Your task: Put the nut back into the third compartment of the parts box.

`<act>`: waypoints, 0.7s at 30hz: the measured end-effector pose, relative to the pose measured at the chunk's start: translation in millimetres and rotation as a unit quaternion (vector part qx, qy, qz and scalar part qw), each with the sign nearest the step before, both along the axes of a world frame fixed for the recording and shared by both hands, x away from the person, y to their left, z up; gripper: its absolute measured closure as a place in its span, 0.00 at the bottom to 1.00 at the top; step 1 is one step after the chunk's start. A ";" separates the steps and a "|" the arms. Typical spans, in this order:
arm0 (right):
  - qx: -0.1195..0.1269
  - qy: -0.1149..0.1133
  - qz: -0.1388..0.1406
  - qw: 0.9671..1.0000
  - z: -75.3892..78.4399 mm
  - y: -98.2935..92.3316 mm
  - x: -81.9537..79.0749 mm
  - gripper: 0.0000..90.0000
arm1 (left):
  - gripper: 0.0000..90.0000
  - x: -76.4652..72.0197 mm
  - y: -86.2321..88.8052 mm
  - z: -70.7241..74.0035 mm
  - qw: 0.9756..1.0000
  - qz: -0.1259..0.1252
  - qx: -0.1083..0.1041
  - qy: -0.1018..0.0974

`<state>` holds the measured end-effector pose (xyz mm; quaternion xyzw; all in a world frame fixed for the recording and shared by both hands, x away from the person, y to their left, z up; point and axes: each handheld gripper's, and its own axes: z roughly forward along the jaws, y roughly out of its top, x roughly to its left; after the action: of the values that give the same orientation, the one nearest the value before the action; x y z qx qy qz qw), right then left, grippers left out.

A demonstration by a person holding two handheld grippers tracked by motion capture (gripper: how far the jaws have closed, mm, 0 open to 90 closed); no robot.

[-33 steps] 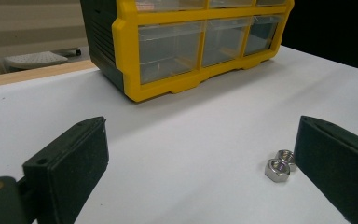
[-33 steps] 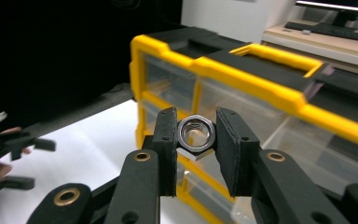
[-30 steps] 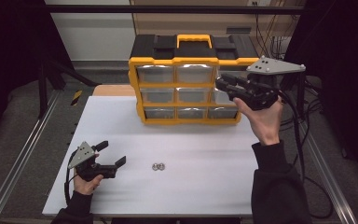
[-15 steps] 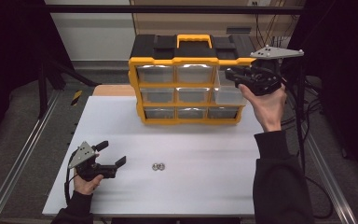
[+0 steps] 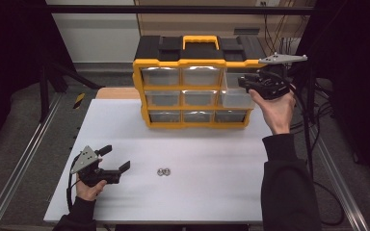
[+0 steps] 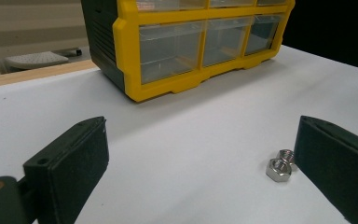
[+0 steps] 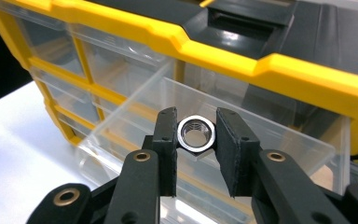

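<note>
Right hand-held gripper [image 7: 196, 140]: jaws closed on a steel hex nut [image 7: 196, 132], pads pressing on two opposite flats, threaded bore facing the camera. The nut hangs above the pulled-out clear drawer [image 7: 214, 140] at the top right of the yellow organizer [image 5: 192, 62]; in the right gripper view the drawer's open tray lies directly beyond and below the jaw tips.

Left hand-held gripper [image 5: 113, 166]: jaws wide apart, holding nothing, resting low over the white bench [image 5: 212, 159]. Two more nuts [image 6: 279, 164] lie on the bench just inside its right-hand jaw, touching each other.

Step in hand, as judged: drop the held nut into the open drawer.

Notes for doing it well:
- Bring the jaw tips past the drawer's near wall before letting go, so the nut cannot bounce off the rim.
- Go low into the tray; a short fall keeps the nut from skipping out.
- Part the jaws slowly, without pushing the drawer shut.
- Keep clear of the yellow frame overhead.
</note>
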<state>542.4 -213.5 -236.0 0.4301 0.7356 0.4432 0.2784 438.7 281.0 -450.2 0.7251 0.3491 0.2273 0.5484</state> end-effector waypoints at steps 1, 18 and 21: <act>0.000 0.000 0.000 1.000 0.0 0.0 0.0 0.78 | 0.03 0.0 0.0 0.0 1.000 0.000 0.000 0.000; 0.022 -0.014 -0.004 1.000 2.4 -7.2 -5.0 0.65 | 0.04 0.1 0.1 -0.1 1.000 0.000 -0.001 0.000; 0.031 -0.038 0.003 0.999 6.4 -9.9 -15.3 0.56 | 0.04 -0.1 -0.2 0.0 1.000 0.000 0.000 0.000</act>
<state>527.1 -223.4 -229.6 0.4194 0.7115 0.4828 0.2911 438.6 280.8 -450.2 0.7250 0.3492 0.2274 0.5484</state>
